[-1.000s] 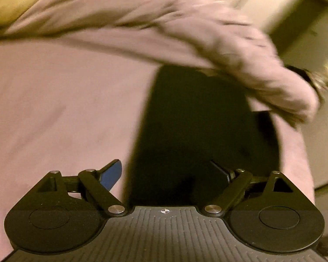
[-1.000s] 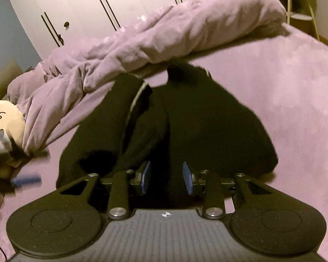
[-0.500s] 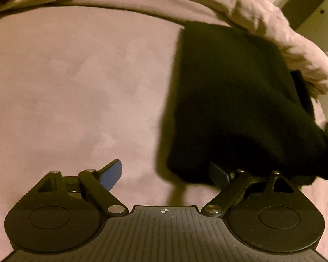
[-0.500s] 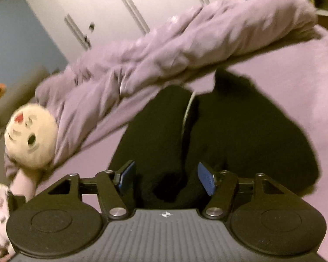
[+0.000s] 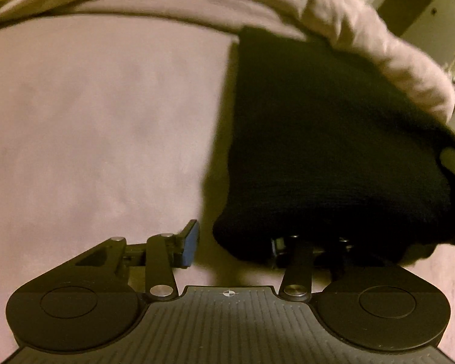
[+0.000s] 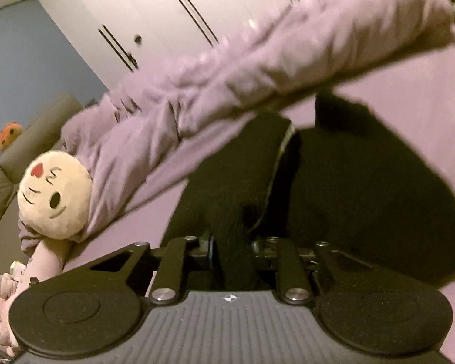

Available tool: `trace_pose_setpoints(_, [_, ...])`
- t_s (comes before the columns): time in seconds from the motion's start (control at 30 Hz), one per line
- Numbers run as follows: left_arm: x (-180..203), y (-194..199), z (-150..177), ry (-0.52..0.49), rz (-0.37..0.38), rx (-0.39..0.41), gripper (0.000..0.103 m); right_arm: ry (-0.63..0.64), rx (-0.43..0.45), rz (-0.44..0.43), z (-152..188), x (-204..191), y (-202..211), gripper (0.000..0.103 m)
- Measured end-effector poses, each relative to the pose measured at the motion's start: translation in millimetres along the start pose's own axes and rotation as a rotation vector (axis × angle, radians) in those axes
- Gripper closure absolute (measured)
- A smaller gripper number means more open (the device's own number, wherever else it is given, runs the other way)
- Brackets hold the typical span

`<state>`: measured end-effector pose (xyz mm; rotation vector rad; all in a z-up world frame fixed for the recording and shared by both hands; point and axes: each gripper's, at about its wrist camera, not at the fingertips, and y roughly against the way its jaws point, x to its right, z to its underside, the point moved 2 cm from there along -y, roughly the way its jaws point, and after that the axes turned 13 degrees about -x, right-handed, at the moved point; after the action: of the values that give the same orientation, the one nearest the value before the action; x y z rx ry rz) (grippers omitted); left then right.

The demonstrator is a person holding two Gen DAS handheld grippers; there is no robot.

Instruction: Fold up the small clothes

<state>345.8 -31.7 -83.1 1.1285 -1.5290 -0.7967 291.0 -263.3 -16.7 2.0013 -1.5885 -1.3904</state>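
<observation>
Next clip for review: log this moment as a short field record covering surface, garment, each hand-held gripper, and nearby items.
surface: pink-purple bed sheet
garment: black knit garment, lying on the sheet, partly folded
left hand-held gripper: jaws closing at the garment's near edge; left pad bare, cloth drapes over the right finger
right hand-held gripper: jaws closing on a bunched fold of the garment
nearby: rumpled lilac duvet; round cream plush toy
</observation>
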Motion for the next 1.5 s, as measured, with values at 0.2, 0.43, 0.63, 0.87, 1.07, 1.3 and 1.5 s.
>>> trace_pose_setpoints(0.2, [-11.0,-17.9,9.2,0.028,0.002,-0.095,0.05,-0.014,-0.182,0.189,24.8,50.6,-38.6,0.078])
trace_pose_setpoints(0.43, [-14.2,2.0,9.5,-0.01,-0.009,-0.071,0.042,-0.001,-0.153,0.116,0.0,43.5,-11.9,0.046])
trace_pose_setpoints(0.63, [-12.3,20.7,9.9,0.009,-0.003,-0.059,0.041,-0.01,-0.099,0.101,-36.9,45.3,-4.0,0.033])
trace_pose_setpoints(0.87, [-12.3,25.2,10.0,0.039,-0.009,-0.043,0.038,-0.209,-0.249,-0.062,-58.0,85.5,-64.1,0.021])
trace_pose_setpoints(1.07, [-15.5,24.2,9.2,0.06,-0.021,-0.056,0.034,-0.159,-0.271,-0.115,-64.1,76.6,-83.4,0.075])
trace_pose_setpoints(1.3, [-24.8,41.0,7.7,0.118,-0.018,-0.031,0.024,-0.115,-0.311,-0.148,-74.8,66.2,-94.6,0.046])
trace_pose_setpoints(1.5, [-34.3,43.5,-6.7,0.196,-0.019,-0.002,0.022,-0.032,-0.302,-0.058,-78.5,51.6,-103.7,0.077])
